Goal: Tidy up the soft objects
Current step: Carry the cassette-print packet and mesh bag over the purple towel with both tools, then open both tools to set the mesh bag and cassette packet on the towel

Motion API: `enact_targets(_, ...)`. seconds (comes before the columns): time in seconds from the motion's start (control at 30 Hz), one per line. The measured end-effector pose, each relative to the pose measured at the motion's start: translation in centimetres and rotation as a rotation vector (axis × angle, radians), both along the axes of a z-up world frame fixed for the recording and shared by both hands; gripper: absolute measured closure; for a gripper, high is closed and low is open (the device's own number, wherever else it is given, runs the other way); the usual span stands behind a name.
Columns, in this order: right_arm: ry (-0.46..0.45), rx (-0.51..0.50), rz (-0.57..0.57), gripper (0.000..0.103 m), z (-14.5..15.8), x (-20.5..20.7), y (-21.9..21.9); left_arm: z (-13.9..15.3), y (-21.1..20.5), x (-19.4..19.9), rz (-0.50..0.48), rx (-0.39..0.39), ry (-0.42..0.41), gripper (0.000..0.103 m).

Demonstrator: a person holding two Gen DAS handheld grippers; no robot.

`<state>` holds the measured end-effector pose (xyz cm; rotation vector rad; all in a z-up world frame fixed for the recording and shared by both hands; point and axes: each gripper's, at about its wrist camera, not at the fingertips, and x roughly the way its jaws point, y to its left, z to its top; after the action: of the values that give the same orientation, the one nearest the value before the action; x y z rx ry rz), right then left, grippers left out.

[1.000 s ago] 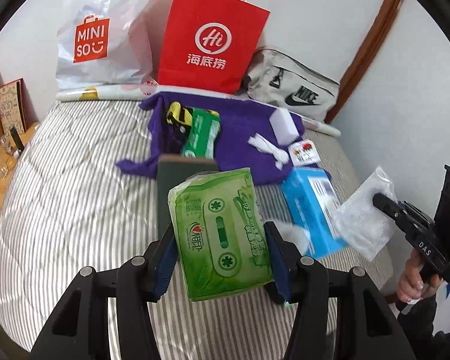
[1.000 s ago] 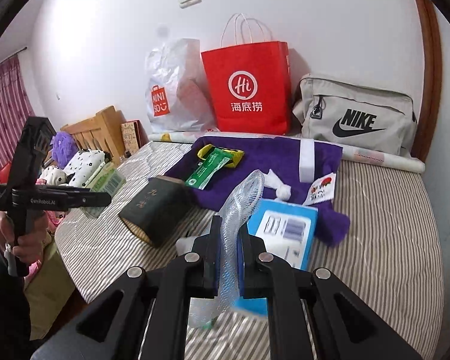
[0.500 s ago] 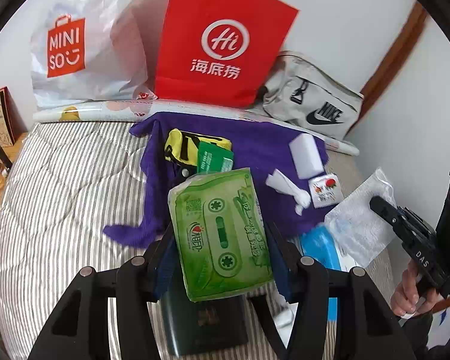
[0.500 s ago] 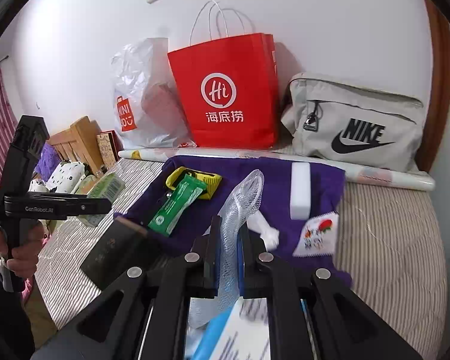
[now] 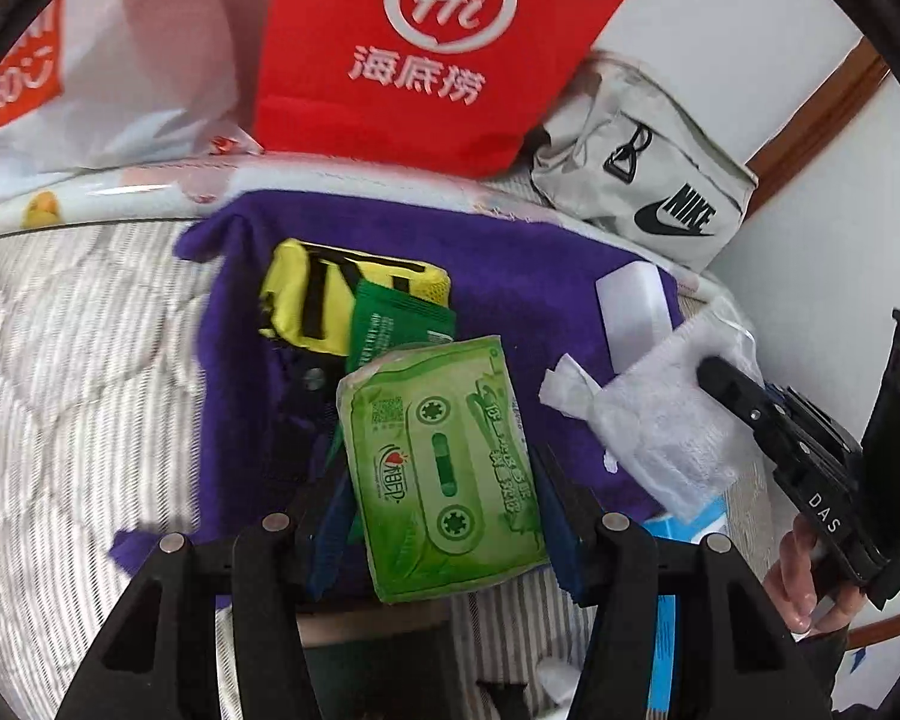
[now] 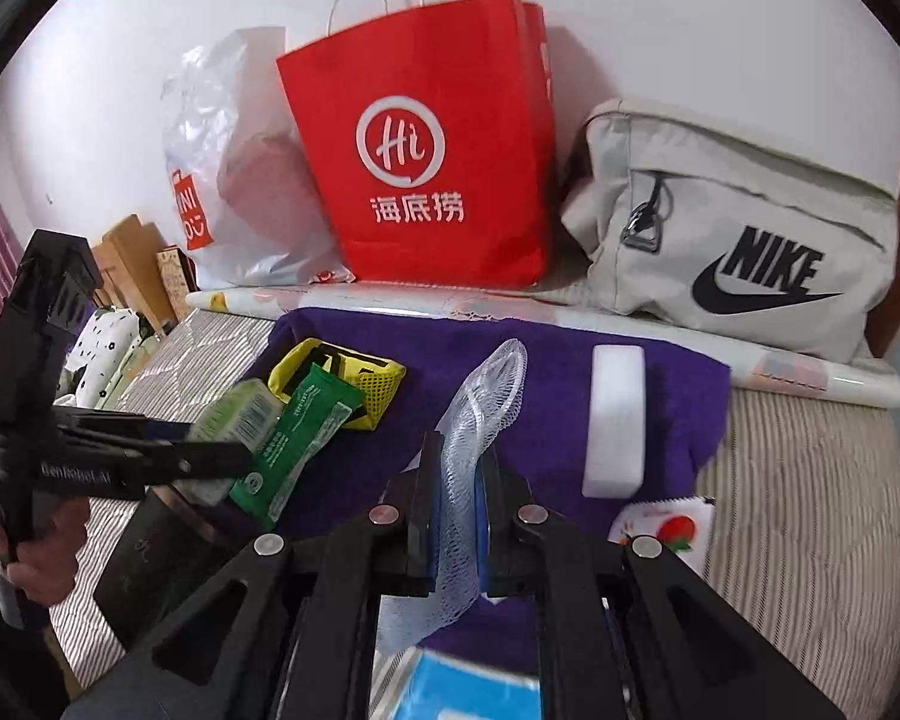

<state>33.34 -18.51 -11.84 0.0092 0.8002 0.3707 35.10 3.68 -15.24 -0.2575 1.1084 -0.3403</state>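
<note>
My left gripper [image 5: 441, 480] is shut on a green tissue pack [image 5: 444, 468], held above the near edge of the purple cloth [image 5: 510, 264]. It also shows in the right wrist view [image 6: 234, 420]. My right gripper [image 6: 459, 480] is shut on a white foam net sleeve [image 6: 480, 408], held over the purple cloth [image 6: 546, 360]; the sleeve also shows in the left wrist view [image 5: 672, 420]. On the cloth lie a yellow mesh pouch [image 5: 312, 300], a green sachet [image 6: 294, 450], a white sponge block [image 6: 615, 420] and a crumpled tissue [image 5: 564, 387].
A red paper bag [image 6: 426, 150], a white Miniso bag [image 6: 234, 180] and a grey Nike bag [image 6: 744, 228] stand at the wall behind a rolled sheet [image 6: 810, 375]. A dark book [image 6: 150, 564], a blue box [image 6: 468, 684] and a fruit-print packet [image 6: 666, 528] lie on the striped bed [image 6: 810, 480].
Both grippers have moved forward toward the wall with their loads, now over the purple cloth. The bags look larger and the book and blue box have dropped below them.
</note>
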Motion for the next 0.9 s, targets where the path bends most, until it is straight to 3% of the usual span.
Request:
enact_targets(0.37, 0.098, -0.024, 0.029, 0.092, -2.7, 3.5, 0.6, -3.1, -1.4, 2.5, -0.019, 0.039, 0.084, 0.049)
enact_targets(0.6, 0.166, -0.049, -0.014, 0.090, -4.2, 4.4, -0.2, -3.5, -1.9, 2.8, -0.025, 0.043, 0.103, 0.048)
enact_targets(0.63, 0.175, -0.045, -0.028, 0.086, -4.2, 4.5, -0.3, -3.5, -1.9, 2.9, -0.026, 0.038, 0.106, 0.044)
enact_targets(0.7, 0.176, -0.020, -0.038, 0.060, -3.9, 4.4, -0.7, -3.4, -1.8, 2.9, -0.031, 0.009, 0.104, 0.035)
enact_targets(0.77, 0.140, -0.025, -0.054, 0.043, -3.4, 4.0, -0.8, -3.2, -1.8, 2.9, -0.024, -0.018, 0.099, 0.031)
enact_targets(0.8, 0.131, -0.035, -0.063, 0.037, -3.2, 3.9, -0.9, -3.1, -1.7, 2.8, -0.020, -0.027, 0.097, 0.028)
enact_targets(0.9, 0.140, -0.032, -0.066, 0.035, -2.8, 3.8, -1.1, -2.8, -1.4, 2.3, -0.016, -0.045, 0.088, 0.024)
